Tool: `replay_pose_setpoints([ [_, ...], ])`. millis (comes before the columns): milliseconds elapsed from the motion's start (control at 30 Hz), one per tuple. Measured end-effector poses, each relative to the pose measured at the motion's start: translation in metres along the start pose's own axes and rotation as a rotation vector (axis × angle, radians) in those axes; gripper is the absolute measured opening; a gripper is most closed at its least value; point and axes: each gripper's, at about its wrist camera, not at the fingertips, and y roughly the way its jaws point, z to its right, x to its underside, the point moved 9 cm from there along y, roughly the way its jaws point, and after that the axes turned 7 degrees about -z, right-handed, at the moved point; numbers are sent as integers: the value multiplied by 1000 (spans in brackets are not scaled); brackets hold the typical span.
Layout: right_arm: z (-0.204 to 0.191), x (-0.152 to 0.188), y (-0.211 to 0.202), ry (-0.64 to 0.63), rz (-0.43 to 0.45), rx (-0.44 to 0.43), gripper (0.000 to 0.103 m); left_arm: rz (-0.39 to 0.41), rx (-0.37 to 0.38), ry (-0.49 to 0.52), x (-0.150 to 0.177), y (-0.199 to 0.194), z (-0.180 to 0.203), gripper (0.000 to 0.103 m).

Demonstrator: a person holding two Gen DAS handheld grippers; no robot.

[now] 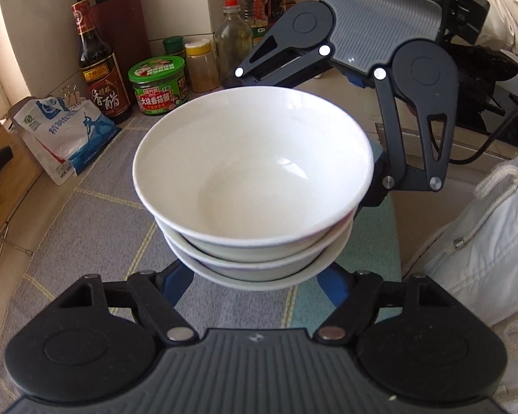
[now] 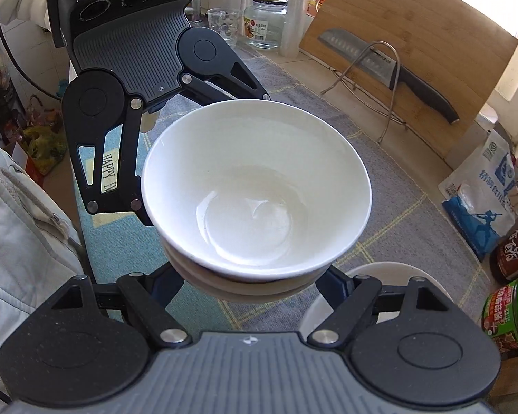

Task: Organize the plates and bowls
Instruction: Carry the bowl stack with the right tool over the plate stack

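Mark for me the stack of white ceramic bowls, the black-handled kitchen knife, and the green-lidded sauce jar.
Stack of white ceramic bowls (image 1: 252, 172): left wrist view, inside of top bowl.
Black-handled kitchen knife (image 2: 359, 51): right wrist view, steel blade.
Green-lidded sauce jar (image 1: 156, 70): left wrist view, lid top.

Dark vinegar bottle (image 1: 98, 65): its label read 香醋 in large white characters.
Green-lidded jar (image 1: 159, 84): its label read 大块香菇酱.
White and blue bag (image 2: 483, 193): it carried blue characters reading 精制食用, the rest cut off.
Strip (image 2: 108, 170) seen through the far claw's arm: it read HAPPY, then letters hidden.
Knife blade (image 2: 359, 53): small lettering, too small to read.
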Motion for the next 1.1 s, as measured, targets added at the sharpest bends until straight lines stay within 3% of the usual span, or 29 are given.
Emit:
replay_pose_setpoints([
  [467, 65, 48, -19, 66, -22, 77, 86, 40, 2, 66, -73, 58, -1, 77],
  [1100, 95, 76, -7, 140, -48, 89, 86, 34, 18, 48, -92, 91, -19, 77],
])
